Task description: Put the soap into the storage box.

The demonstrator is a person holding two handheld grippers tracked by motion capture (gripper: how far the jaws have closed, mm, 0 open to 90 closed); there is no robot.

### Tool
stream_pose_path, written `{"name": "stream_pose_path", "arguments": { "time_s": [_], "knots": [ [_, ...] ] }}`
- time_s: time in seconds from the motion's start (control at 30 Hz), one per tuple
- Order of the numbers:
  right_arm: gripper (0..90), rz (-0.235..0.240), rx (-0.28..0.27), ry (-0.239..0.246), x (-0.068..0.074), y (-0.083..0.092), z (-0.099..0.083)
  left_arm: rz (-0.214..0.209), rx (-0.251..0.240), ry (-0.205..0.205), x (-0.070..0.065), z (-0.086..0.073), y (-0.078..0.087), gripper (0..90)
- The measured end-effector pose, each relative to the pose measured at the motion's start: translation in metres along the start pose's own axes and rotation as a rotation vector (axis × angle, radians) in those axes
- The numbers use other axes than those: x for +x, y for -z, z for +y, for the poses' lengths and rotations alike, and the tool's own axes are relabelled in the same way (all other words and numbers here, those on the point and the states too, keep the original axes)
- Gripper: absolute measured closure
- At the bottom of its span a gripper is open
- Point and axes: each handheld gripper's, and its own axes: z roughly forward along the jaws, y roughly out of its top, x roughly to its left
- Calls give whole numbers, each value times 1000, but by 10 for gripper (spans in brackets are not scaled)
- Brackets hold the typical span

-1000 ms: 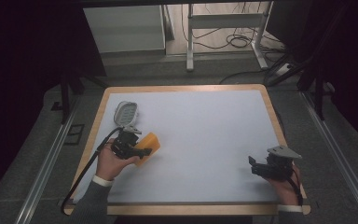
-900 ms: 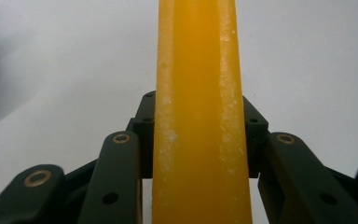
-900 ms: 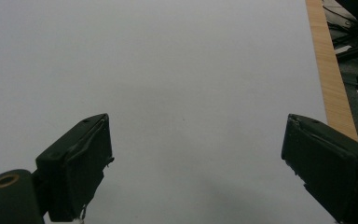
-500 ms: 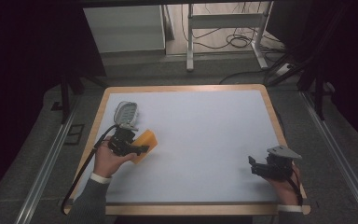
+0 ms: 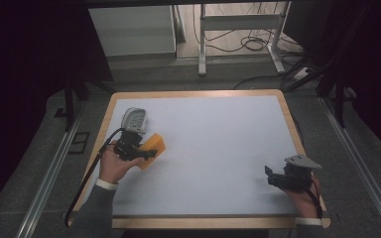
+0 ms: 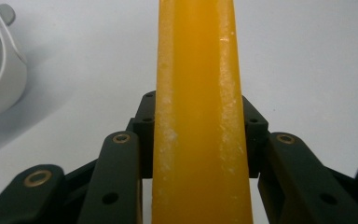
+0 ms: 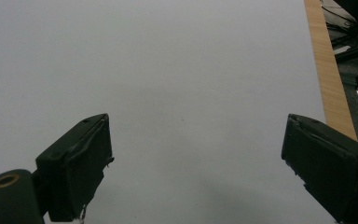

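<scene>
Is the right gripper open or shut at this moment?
Open. In the right gripper view its two black jaws stand wide apart, with bare white table between them. The right gripper holds nothing.

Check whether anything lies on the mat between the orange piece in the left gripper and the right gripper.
Nothing visible does. The left gripper is shut on the orange piece; bare mat runs across to the open right gripper. The grey device sits behind, off that line.
</scene>
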Motion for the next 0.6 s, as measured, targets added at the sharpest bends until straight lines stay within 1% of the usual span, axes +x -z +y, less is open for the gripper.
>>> {"name": "stream_pose_path", "arguments": {
  "time_s": [0.27,0.47,0.6],
  "knots": [
    [86,-2,0,-2,-1,0,0,-4,-3,15,7,3,1,610],
    [86,0,0,3,0,0,0,6,-8,19,11,7,4,610],
    [86,-8,-3,-2,-1,0,0,10,-10,21,12,11,4,610]
  ]
}}
